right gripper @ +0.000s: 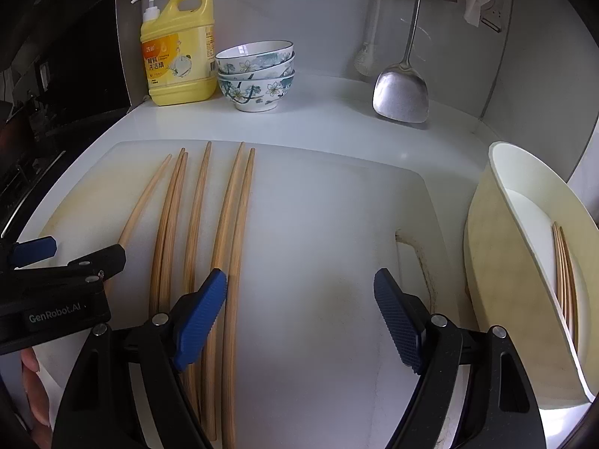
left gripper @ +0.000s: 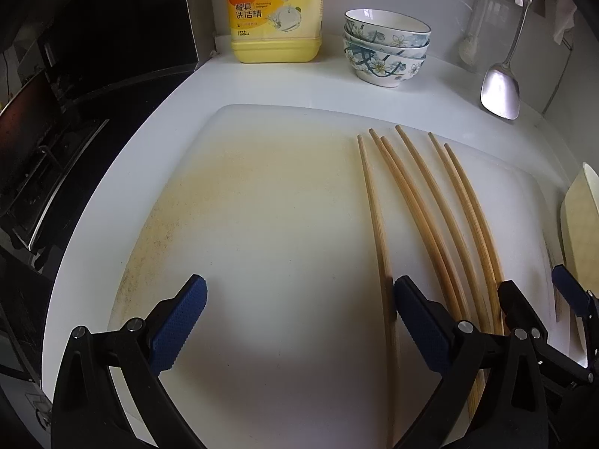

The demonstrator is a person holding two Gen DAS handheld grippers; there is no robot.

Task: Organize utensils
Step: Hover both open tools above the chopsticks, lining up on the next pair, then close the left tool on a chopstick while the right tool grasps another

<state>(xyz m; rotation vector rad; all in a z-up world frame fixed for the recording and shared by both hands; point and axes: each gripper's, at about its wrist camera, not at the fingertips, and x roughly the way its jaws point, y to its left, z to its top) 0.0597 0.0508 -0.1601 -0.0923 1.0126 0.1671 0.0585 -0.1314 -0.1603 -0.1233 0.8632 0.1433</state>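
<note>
Right wrist view | right gripper jaws apart, empty, rightmost chopstick just inside its left pad | six chopsticks on cutting board, likely bound for holder | left gripper jaws apart, empty.

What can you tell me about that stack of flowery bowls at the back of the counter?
The stack of bowls is three small bowls nested one inside another, sitting upright. They look like glazed ceramic, white with blue-green leaves and pale flowers, and a thin dark line runs round the top rim. The lowest stands on a small white foot on the white counter. The top bowl looks empty. The stack stands right beside the yellow dish soap bottle, close enough that I cannot tell whether they touch. Nothing else is near it.
</note>
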